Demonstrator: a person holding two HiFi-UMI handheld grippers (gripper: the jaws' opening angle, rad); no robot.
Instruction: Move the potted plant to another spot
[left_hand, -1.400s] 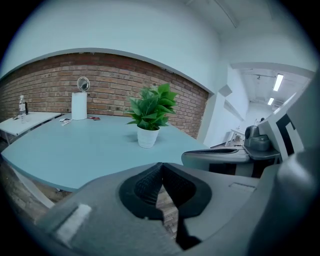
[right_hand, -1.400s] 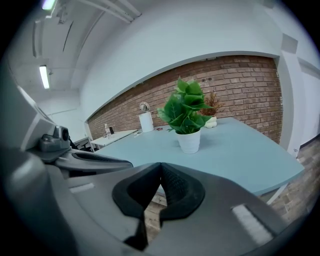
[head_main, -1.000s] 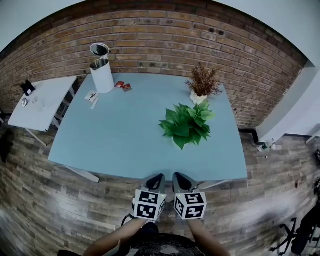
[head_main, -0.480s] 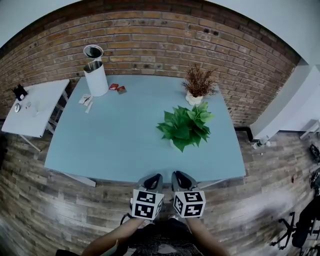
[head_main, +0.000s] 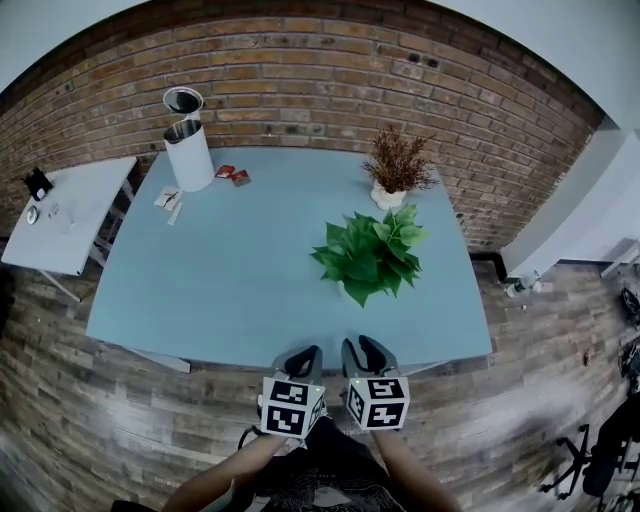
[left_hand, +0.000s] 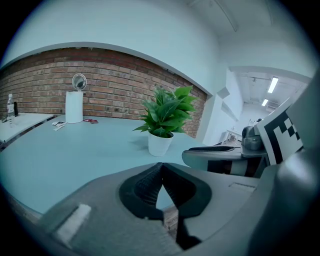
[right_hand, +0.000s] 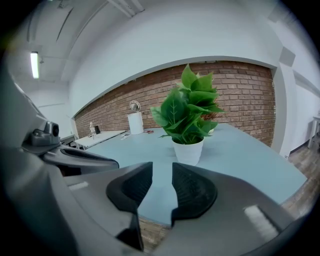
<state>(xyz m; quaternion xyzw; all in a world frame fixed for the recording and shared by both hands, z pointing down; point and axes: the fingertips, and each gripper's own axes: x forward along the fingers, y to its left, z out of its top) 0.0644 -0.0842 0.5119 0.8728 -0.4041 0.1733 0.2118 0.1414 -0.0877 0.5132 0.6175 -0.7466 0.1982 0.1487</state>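
The potted plant (head_main: 368, 258), green leaves in a small white pot (right_hand: 188, 150), stands upright on the right half of the light blue table (head_main: 230, 280). Both grippers hover side by side at the table's near edge, well short of the plant. My left gripper (head_main: 305, 353) is shut, its pads meeting with nothing between them (left_hand: 161, 169). My right gripper (head_main: 362, 346) has a narrow gap between its jaws, which are opening, and only bare table shows through the gap (right_hand: 162, 175). In the right gripper view the plant (right_hand: 187, 112) lies straight ahead; in the left gripper view the plant (left_hand: 165, 117) is ahead and slightly right.
A dried brown plant (head_main: 400, 163) in a white pot stands behind the green one near the brick wall. At the far left corner are a white cylinder (head_main: 189, 155) with a round mirror (head_main: 183, 100), small red items (head_main: 233, 175) and papers. A white side table (head_main: 65, 215) stands left.
The right gripper's jaws have parted a little. Both grippers have edged slightly towards the table's near edge. The plant has not moved.
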